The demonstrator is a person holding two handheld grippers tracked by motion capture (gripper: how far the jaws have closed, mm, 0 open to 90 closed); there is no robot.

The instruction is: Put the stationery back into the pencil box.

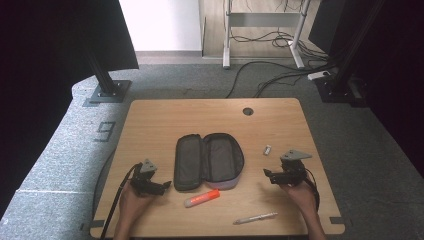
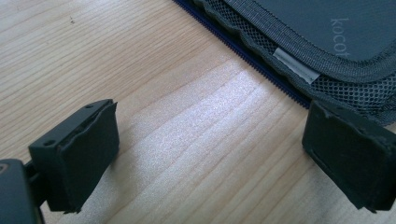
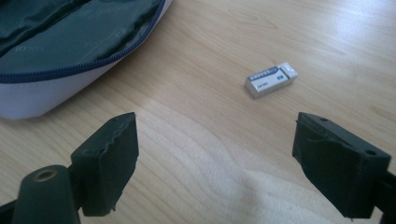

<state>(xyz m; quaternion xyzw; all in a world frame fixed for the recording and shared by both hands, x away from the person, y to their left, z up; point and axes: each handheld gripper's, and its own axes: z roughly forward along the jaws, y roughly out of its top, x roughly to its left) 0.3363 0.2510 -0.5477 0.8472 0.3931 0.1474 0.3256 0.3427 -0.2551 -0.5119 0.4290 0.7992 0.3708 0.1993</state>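
Wooden table (image 1: 150, 120): open pencil case (image 1: 209, 161) between both wide-open hand-held grippers.

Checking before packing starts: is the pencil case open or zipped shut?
Open. The pencil case lies spread flat in two halves, dark lining up, nothing visible inside.

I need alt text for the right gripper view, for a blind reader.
The right gripper is open above a wooden table, its two black fingers wide apart. A small white eraser lies ahead between them; an open pencil case sits at upper left.
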